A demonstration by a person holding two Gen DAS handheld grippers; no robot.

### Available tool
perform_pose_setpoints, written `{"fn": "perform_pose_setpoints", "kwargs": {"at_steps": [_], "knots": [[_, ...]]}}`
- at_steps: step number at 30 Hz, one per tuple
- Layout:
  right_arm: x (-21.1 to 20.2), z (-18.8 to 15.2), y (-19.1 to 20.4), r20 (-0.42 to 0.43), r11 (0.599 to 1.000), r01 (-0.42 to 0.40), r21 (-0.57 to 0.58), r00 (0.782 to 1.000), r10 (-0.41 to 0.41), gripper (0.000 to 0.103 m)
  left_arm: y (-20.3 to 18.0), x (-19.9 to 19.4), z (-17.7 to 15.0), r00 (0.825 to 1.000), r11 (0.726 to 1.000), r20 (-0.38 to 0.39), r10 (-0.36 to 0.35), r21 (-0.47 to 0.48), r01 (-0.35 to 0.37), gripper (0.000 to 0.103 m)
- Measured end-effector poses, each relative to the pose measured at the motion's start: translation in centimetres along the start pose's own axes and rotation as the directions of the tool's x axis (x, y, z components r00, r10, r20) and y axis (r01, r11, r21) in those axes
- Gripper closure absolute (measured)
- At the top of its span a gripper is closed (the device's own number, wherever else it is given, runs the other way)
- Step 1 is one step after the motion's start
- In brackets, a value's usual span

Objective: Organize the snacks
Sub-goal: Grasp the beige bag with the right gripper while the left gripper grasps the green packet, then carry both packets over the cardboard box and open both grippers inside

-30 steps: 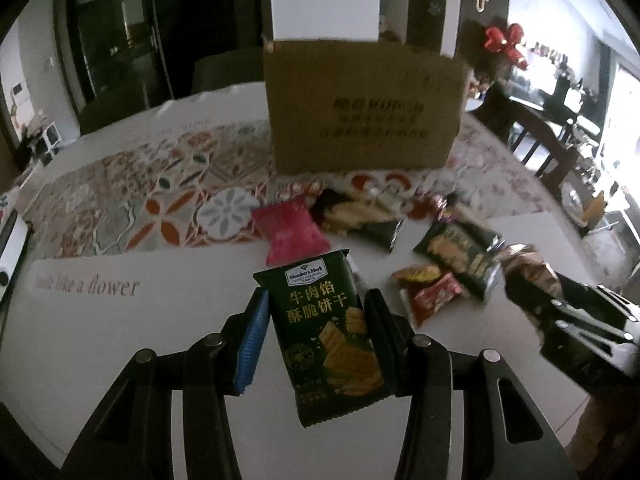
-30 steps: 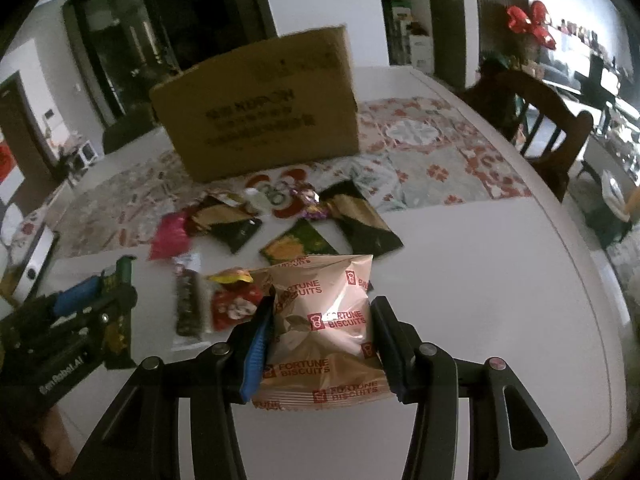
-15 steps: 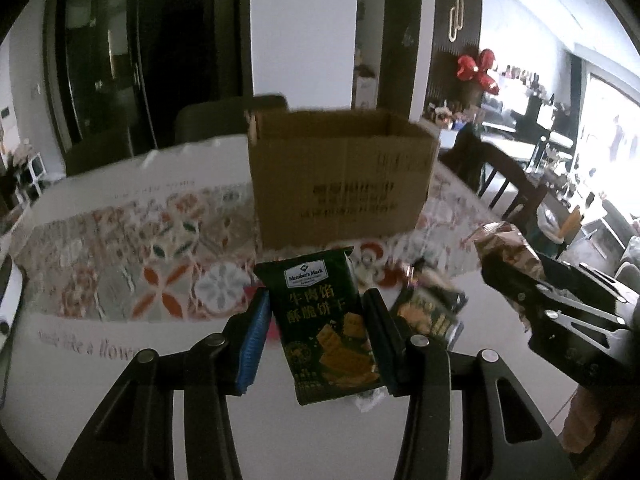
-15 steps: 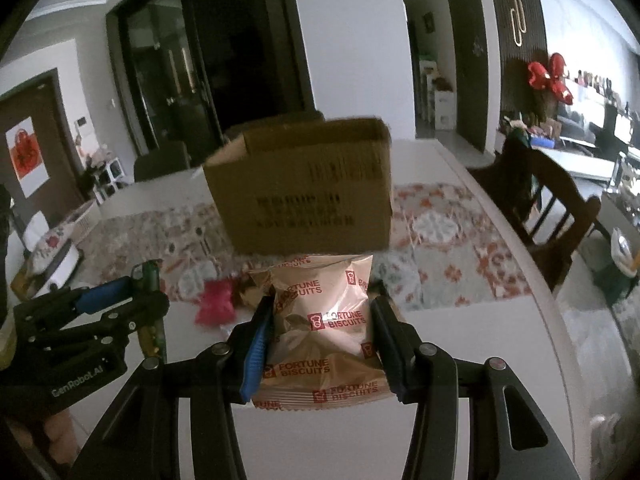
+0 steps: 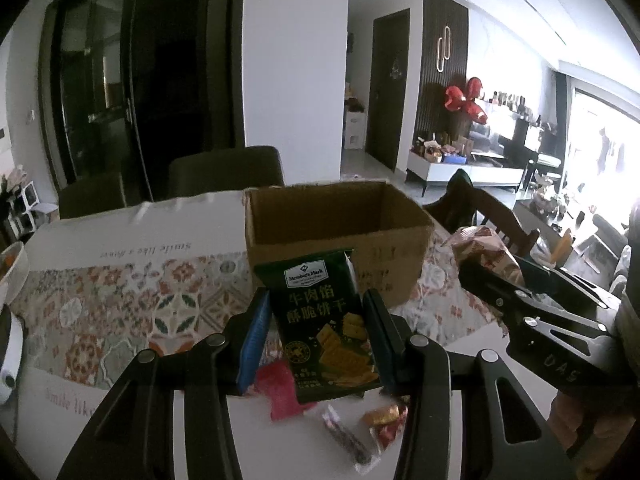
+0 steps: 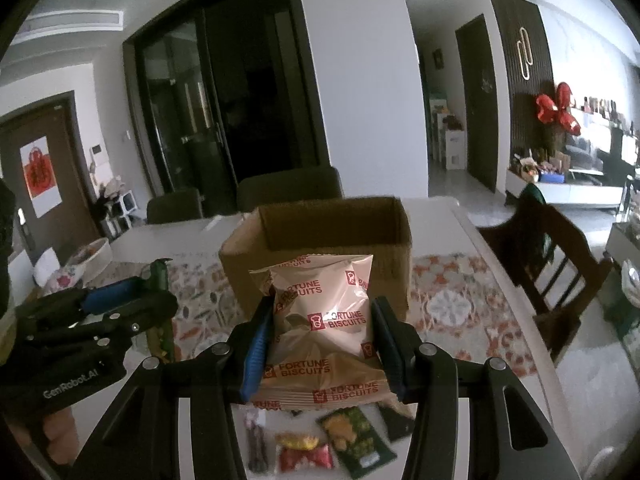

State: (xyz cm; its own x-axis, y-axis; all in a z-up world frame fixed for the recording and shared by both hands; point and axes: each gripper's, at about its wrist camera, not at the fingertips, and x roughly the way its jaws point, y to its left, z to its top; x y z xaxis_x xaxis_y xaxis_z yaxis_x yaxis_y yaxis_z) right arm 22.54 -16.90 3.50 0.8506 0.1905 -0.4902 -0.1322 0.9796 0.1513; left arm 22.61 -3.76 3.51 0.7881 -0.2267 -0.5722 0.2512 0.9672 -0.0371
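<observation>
Left wrist view: the left gripper [image 5: 316,334] is clamping a green Member's Mark cracker packet [image 5: 326,328] above the table [image 5: 60,392], short of the open cardboard box [image 5: 336,220]; the right gripper [image 6: 320,344] is pinching a Fortune Biscuits bag [image 6: 320,328] facing the box's near rim.

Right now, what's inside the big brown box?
The cardboard box is open on top. Both views show only the bare brown inner walls near its rim. The front wall and the two held packets, green cracker packet and Fortune Biscuits bag, hide its bottom.

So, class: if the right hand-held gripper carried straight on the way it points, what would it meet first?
Probably the cardboard box: its near wall sits directly behind the Fortune Biscuits bag held by the right hand-held gripper, though depth is unclear.
</observation>
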Motion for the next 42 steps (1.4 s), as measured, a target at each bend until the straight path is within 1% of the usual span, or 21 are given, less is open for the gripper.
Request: {"fn": "perform_pose_setpoints", "kwargs": {"at_steps": [6, 12, 17, 21, 23, 27, 31, 35, 37, 39, 40, 42], "knots": [[2.1, 3.0, -0.5, 0.015, 1.0, -0.016, -0.007, 1.0, 0.016, 0.054, 0.5, 1.5, 2.8, 0.999, 0.999, 0.001, -0.033, 0.004, 0.033, 0.057], [3.9, 5.6, -0.6, 0.023, 0.999, -0.004, -0.032, 1.0, 0.005, 0.054, 1.3, 3.7, 5.6, 0.999, 0.999, -0.008, -0.044, 0.004, 0.044, 0.057], [6.0, 7.5, -1.0, 0.015, 0.999, -0.014, -0.04, 1.0, 0.015, 0.054, 1.5, 5.8, 7.5, 0.998, 0.998, -0.025, -0.055, 0.01, 0.055, 0.057], [8.7, 9.0, -1.8, -0.017, 0.999, -0.028, -0.034, 0.999, 0.028, 0.054, 1.9, 8.1, 9.0, 0.997, 0.998, -0.05, -0.056, -0.001, 0.056, 0.057], [10.3, 9.5, -2.4, -0.046, 0.999, -0.035, -0.025, 0.998, 0.034, 0.054, 2.0, 9.4, 9.7, 0.996, 0.998, -0.067, -0.067, -0.004, 0.067, 0.057], [13.2, 10.1, -3.4, -0.114, 0.998, -0.062, -0.003, 0.992, 0.061, 0.054, 2.2, 12.2, 10.6, 0.992, 0.998, -0.108, -0.067, -0.015, 0.066, 0.057], [15.4, 10.3, -4.3, -0.168, 0.998, -0.065, 0.021, 0.983, 0.068, 0.054, 2.1, 14.3, 11.4, 0.99, 0.999, -0.131, -0.044, -0.012, 0.043, 0.057], [16.8, 10.3, -4.8, -0.192, 0.999, -0.041, 0.012, 0.981, 0.042, 0.053, 2.2, 16.1, 11.6, 0.987, 1.0, -0.157, -0.02, -0.006, 0.019, 0.057], [17.4, 10.3, -5.0, -0.201, 0.999, -0.036, 0.004, 0.979, 0.036, 0.053, 2.1, 16.5, 11.5, 0.987, 1.0, -0.163, -0.01, 0.004, 0.011, 0.054], [18.0, 10.4, -5.2, -0.212, 0.999, -0.034, 0.002, 0.977, 0.034, 0.053, 1.9, 16.6, 11.6, 0.986, 1.0, -0.169, -0.008, 0.012, 0.01, 0.033], [18.2, 10.3, -5.3, -0.222, 0.999, -0.036, 0.001, 0.974, 0.036, 0.053, 1.9, 16.5, 11.6, 0.987, 1.0, -0.162, 0.006, 0.012, -0.004, 0.031], [18.4, 10.1, -5.4, -0.234, 0.999, -0.033, 0.003, 0.972, 0.033, 0.048, 1.9, 16.1, 11.6, 0.989, 0.999, -0.146, 0.03, 0.024, -0.026, 0.031]]}}
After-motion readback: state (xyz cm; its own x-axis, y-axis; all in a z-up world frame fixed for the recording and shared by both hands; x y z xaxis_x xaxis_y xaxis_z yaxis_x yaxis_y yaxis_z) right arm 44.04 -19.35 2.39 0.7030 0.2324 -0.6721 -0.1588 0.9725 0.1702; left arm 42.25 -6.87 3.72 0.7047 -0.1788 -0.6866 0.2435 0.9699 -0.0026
